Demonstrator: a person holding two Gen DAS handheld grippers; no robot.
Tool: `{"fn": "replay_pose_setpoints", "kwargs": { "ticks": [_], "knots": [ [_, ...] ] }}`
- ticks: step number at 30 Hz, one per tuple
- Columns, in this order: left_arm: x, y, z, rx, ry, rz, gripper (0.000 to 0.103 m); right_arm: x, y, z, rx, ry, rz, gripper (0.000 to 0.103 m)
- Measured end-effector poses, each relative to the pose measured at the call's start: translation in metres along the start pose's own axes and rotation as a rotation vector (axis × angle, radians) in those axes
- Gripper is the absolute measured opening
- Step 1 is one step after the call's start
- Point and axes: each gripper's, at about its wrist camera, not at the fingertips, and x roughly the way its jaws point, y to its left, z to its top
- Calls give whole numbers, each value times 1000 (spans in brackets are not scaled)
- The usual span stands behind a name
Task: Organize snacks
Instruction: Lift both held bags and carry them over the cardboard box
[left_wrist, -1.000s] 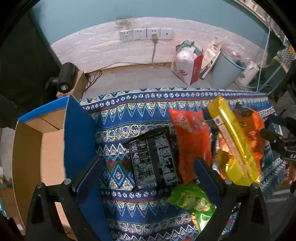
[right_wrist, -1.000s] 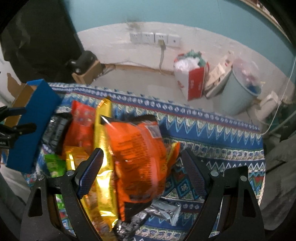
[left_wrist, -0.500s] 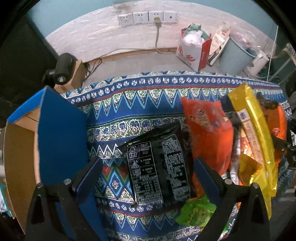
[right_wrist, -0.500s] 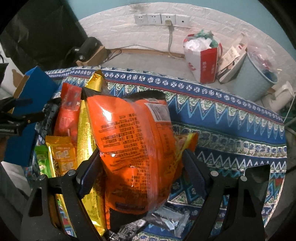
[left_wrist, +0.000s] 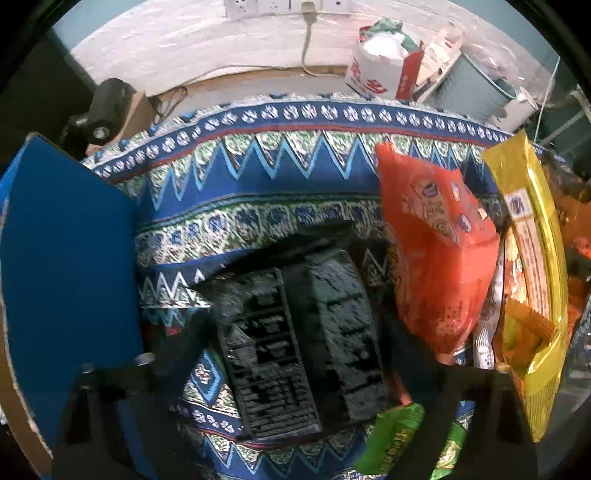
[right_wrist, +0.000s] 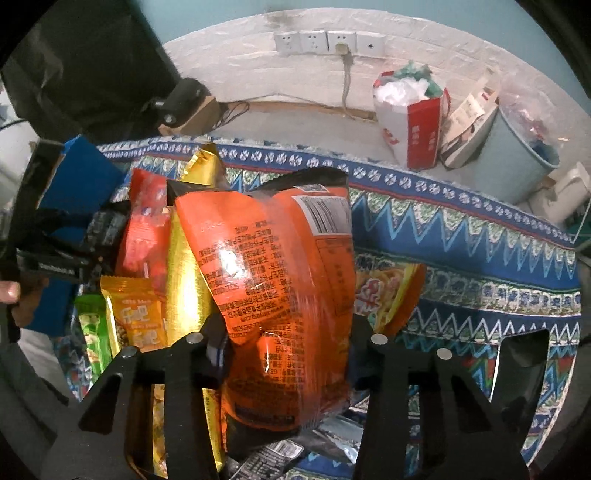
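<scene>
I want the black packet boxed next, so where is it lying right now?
In the left wrist view the black packet lies flat on the patterned cloth, low and central, between the blue box flap on its left and the red-orange bag on its right.

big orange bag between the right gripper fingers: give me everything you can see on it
The orange snack bag is a glossy, crinkled plastic pouch, printed back facing the camera: dense text, a white barcode panel near the top, black bands at the top and bottom seams. It stands roughly upright, leaning slightly, on top of the snack pile on the patterned cloth. The right gripper is closing on its lower half, fingers pressing both sides. A gold packet lies against its left side, a noodle packet behind its right.
</scene>
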Motion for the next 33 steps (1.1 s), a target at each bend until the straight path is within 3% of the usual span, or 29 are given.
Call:
{"fn": "replay_pose_setpoints", "kwargs": {
  "ticks": [5,11,16,33],
  "knots": [
    [-4,-3,-6,22,-23,26,65,-11,2,3,0,-39,-40,43],
    [-14,-4,-10,32,-53,38,65,-28,2,6,3,-100,-80,41],
    [-43,-11,-15,59,-128,76,65,-43,13,8,-22,-152,-114,41],
    [-140,-1,-49,76,-357,72,65,-93,61,12,-66,-287,-84,41]
  ]
}}
